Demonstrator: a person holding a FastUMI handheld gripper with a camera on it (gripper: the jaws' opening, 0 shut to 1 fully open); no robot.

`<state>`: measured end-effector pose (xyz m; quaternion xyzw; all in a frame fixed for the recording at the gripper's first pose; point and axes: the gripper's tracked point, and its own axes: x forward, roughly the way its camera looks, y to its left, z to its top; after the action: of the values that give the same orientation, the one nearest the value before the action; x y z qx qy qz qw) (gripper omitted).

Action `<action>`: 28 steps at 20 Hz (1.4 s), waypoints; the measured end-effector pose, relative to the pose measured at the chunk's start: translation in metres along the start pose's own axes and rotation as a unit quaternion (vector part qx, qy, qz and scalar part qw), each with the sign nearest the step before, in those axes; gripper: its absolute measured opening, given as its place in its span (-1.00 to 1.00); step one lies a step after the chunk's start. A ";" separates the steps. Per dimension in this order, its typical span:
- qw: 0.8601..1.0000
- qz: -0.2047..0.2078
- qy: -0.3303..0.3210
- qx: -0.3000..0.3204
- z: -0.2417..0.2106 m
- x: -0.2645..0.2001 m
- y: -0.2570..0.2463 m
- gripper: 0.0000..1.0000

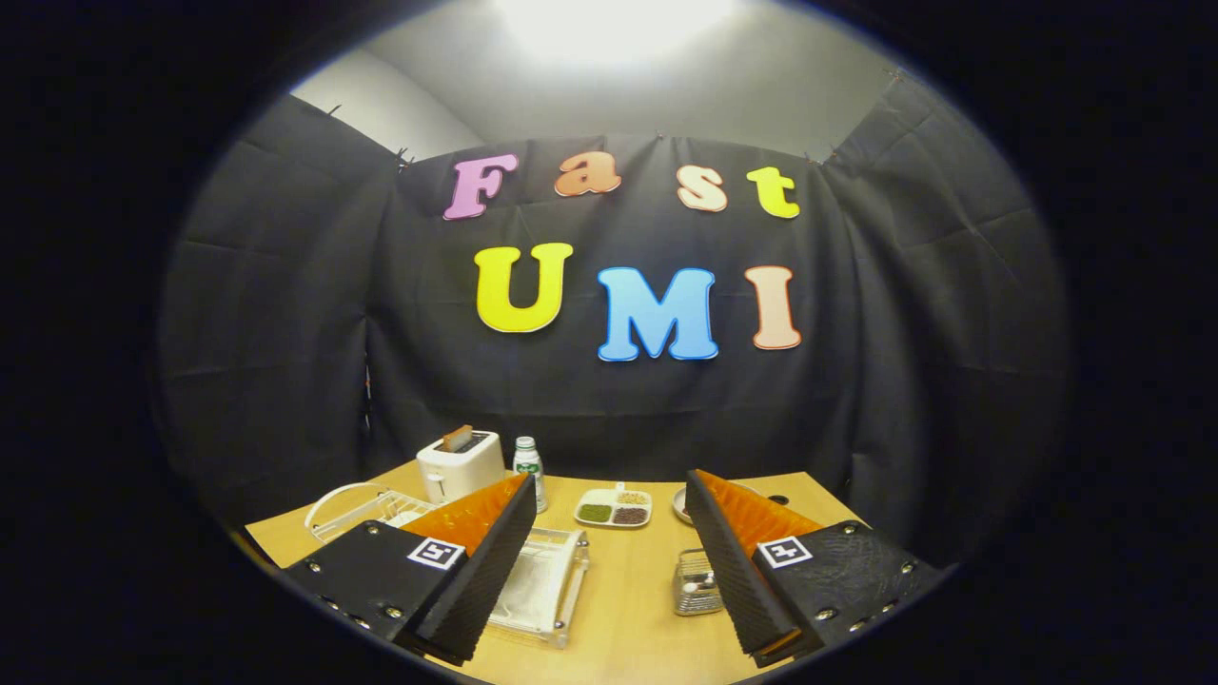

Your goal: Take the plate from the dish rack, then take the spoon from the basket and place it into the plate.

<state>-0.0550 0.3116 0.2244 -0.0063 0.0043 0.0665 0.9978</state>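
Observation:
My gripper (610, 480) is held above the near part of the wooden table (628, 609), open wide with nothing between its fingers. A white wire dish rack (357, 509) stands at the table's left, just beyond the left finger (476, 552), which hides part of it. I cannot make out the plate in it. A small metal mesh basket (695, 582) sits beside the inner face of the right finger (737, 561); what it holds is too small to tell. A round pale dish (681, 504) peeks out behind the right fingertip.
A white toaster (461, 464) with a slice in it and a small bottle (528, 466) stand at the back left. A divided tray (614, 508) of beans lies ahead between the fingers. A clear plastic tray (544, 585) rests near the left finger.

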 end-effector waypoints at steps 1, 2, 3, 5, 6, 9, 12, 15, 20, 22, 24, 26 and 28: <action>1.000 0.003 0.005 0.007 0.001 0.004 0.015 0.92; 1.000 0.006 0.010 0.015 0.000 0.008 0.028 0.93; 1.000 0.009 0.017 0.024 -0.002 0.014 0.042 0.93; 0.998 0.006 0.033 0.044 -0.010 0.026 0.060 0.93; 0.998 -0.003 0.046 0.052 -0.015 0.033 0.065 0.92; 0.993 -0.027 0.092 0.065 -0.036 0.056 0.081 0.76; 0.986 -0.055 0.145 0.069 -0.062 0.076 0.086 0.75; 0.974 -0.082 0.193 0.089 -0.092 0.093 0.091 0.64; 0.956 -0.107 0.253 0.103 -0.125 0.113 0.093 0.29; 0.951 -0.120 0.267 0.101 -0.133 0.119 0.091 0.18; 0.944 -0.131 0.287 0.098 -0.141 0.125 0.088 -0.11; 0.938 -0.153 0.301 0.079 -0.143 0.124 0.085 -0.45; 0.932 -0.173 0.313 0.057 -0.143 0.124 0.078 -0.51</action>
<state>0.0562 0.4032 0.0795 0.0294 0.3191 -0.1124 0.9406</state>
